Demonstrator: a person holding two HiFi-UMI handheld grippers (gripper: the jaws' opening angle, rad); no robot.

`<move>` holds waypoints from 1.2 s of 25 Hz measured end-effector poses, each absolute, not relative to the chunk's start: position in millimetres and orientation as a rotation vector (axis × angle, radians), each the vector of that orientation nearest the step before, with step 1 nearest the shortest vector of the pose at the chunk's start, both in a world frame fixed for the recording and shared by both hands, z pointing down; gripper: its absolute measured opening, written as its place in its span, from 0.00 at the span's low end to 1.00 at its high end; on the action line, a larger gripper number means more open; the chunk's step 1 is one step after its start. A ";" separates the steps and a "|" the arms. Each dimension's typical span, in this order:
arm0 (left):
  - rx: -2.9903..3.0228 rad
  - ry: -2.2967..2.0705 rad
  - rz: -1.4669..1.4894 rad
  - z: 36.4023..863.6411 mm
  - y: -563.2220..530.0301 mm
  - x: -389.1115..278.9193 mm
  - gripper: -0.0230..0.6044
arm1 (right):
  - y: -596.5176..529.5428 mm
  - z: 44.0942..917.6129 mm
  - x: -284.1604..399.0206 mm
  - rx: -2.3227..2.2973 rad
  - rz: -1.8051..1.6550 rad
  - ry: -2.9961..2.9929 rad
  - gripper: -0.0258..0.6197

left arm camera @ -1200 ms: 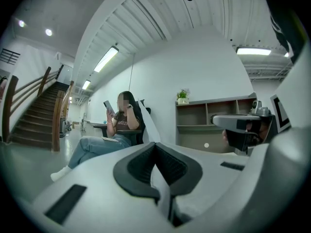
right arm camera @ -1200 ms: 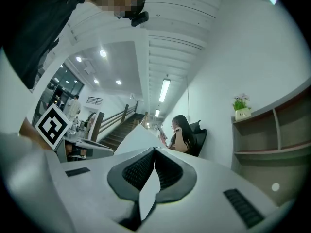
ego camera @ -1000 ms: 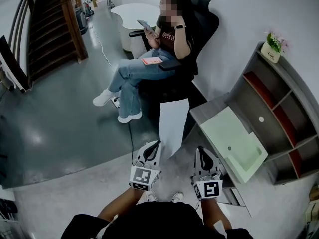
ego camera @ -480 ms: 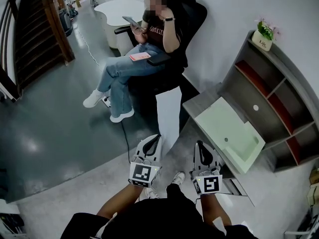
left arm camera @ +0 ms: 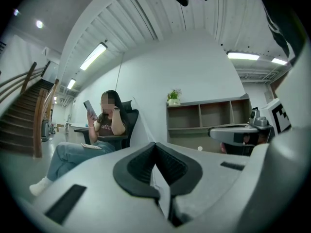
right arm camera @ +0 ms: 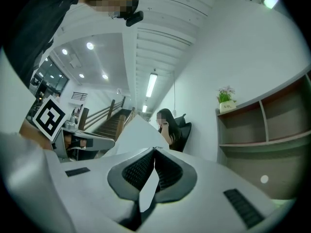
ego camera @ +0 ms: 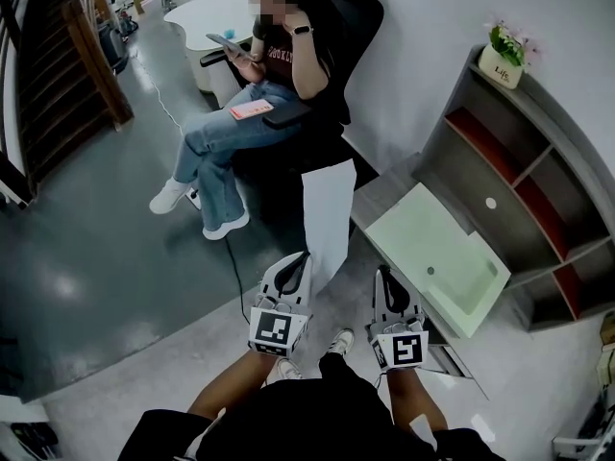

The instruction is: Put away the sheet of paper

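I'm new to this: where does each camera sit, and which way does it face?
Head view: on the wearer's head, facing steeply down; shows forearms, left hand-held gripper, right hand-held gripper.
Left gripper view: on the left hand-held gripper, looking level along shut jaws pinching the sheet of paper.
Right gripper view: on the right hand-held gripper, looking along its shut jaws.
All three share the seated person and shelf unit.

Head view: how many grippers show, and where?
2. The left gripper is at lower centre, jaws shut on the sheet of paper's lower edge. The right gripper is beside it, near the desk, jaws together. None looks hidden.
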State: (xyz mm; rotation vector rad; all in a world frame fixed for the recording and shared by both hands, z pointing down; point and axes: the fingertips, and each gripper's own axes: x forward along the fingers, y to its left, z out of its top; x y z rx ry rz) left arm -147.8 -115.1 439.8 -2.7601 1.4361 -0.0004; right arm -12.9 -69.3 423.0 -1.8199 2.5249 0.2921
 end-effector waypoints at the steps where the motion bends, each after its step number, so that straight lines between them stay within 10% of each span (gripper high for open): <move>1: -2.763 1.430 -0.003 440.0 -119.7 -142.3 0.05 | -73.6 423.6 -8.2 -1.825 0.289 2.523 0.08; 30: -2.862 1.243 -0.138 447.5 -216.1 34.9 0.05 | -157.9 433.3 157.9 -1.961 0.232 2.409 0.08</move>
